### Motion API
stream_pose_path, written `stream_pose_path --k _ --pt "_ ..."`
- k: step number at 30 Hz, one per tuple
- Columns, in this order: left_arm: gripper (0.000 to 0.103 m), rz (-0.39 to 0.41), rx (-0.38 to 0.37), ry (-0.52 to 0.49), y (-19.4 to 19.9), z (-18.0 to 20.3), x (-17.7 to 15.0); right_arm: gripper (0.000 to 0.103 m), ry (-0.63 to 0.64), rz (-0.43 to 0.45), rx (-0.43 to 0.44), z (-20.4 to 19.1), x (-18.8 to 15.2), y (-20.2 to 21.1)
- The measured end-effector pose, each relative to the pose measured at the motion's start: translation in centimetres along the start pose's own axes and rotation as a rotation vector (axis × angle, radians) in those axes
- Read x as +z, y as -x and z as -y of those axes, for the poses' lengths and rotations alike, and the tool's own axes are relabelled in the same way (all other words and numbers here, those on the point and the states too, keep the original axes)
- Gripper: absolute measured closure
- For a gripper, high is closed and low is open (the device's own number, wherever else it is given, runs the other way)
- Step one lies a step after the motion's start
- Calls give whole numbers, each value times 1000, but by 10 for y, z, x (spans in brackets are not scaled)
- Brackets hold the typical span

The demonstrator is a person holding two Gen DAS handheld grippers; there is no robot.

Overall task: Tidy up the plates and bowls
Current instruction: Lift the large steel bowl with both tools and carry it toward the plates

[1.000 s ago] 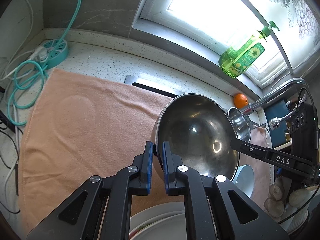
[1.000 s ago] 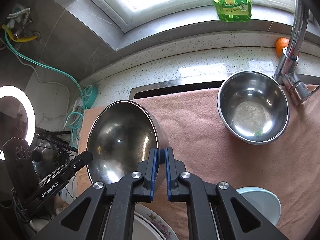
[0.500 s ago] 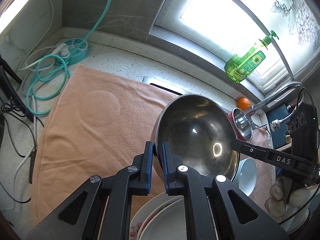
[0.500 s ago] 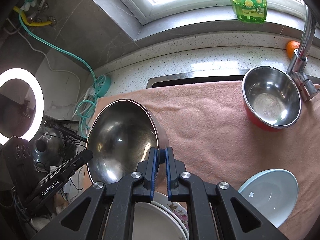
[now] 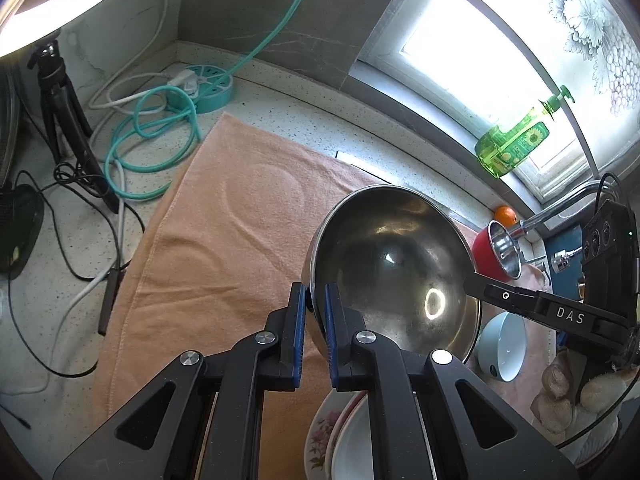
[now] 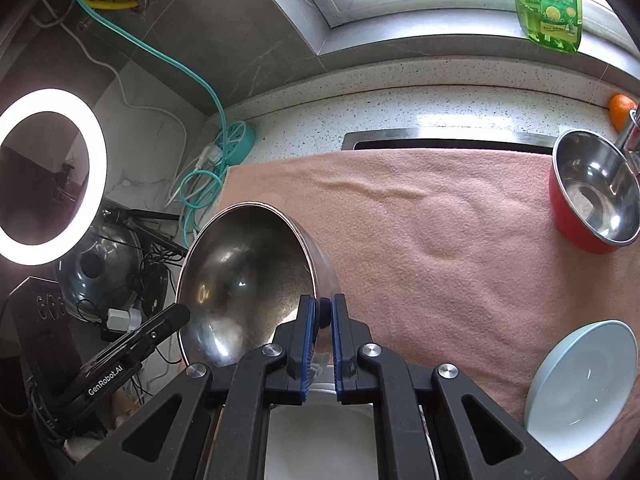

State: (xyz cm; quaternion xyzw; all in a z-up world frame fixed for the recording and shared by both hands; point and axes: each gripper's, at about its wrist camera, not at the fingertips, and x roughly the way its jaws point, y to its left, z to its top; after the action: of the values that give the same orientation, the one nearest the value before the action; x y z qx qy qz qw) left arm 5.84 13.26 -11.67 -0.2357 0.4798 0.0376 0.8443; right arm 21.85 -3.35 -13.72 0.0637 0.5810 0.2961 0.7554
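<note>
A large steel bowl [image 5: 396,272] hangs in the air above the pink towel [image 5: 224,240], gripped at two sides of its rim. My left gripper [image 5: 314,304] is shut on its near rim. My right gripper [image 6: 322,314] is shut on the opposite rim; the bowl [image 6: 244,280] tilts left in the right wrist view. Below sit stacked plates [image 5: 340,436], one with a floral rim, also low in the right wrist view [image 6: 320,440]. A light blue bowl [image 6: 580,388] and a red steel-lined bowl [image 6: 592,192] rest on the towel [image 6: 440,232].
A faucet [image 5: 560,208], an orange [image 5: 505,215] and a green soap bottle [image 5: 516,144] stand by the window. A teal power strip [image 5: 200,88] with coiled cables, a tripod [image 5: 64,92] and a ring light [image 6: 48,176] are at the left. A sink slot [image 6: 440,142] lies behind the towel.
Both grippers have lifted the large steel bowl higher and pulled back. More of the towel, the cables and the stacked plates now show.
</note>
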Motion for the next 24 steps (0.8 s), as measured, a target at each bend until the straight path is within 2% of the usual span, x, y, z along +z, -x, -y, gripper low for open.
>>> stream_pose_path --k 24 --pt "95 20 66 115 41 -61 -36 95 104 -98 42 -59 -30 -39"
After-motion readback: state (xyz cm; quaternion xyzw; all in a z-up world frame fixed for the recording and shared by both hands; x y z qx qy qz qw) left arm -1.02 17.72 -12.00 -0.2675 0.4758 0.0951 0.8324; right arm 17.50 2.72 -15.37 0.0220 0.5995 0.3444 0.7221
